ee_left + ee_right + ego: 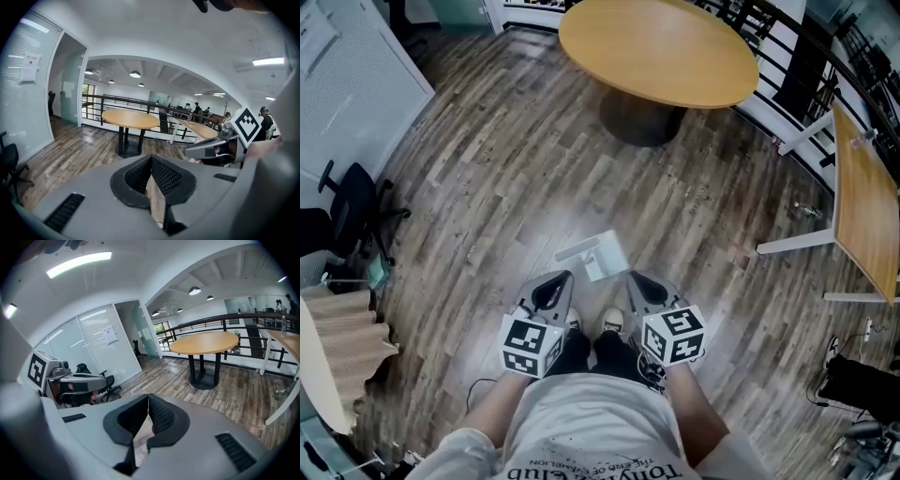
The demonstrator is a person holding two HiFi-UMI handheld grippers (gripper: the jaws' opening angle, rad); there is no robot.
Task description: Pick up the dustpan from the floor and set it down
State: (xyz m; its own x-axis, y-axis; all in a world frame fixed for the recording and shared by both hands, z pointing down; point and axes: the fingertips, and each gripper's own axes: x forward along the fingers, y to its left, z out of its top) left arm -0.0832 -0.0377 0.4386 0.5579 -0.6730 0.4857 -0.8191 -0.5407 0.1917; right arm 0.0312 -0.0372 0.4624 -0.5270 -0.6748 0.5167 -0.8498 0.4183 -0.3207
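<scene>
Left gripper [151,160]: jaws pressed together, ribbed black pads meeting along their front edge, nothing between them. Right gripper [148,397]: jaws likewise pressed together at the tips, with nothing caught between the pads. In the head view, both grippers are held side by side in front of the person's torso, tips pointing forward and somewhat down. The left marker cube [532,345] and right marker cube [675,336] sit at the rear ends, nearest the body. Each gripper view shows the other gripper off to one side, clear of its own jaws. The dustpan [598,255], a pale, flat item, lies on the wooden floor [487,169] just ahead of the person's shoes [613,323]. In the head view it appears between and slightly beyond the two gripper tips, and neither gripper touches it. Farther out, a round table [656,42] on a dark central pedestal stands well beyond the dustpan. A rectangular table [864,202] on white legs stands to the right. A black office chair [352,208] is at the left, near a glazed partition with blinds [23,93]. A dark railing [211,322] runs behind the round table. In the left gripper view, people are visible in the far background beyond the railing, too small to make out.
</scene>
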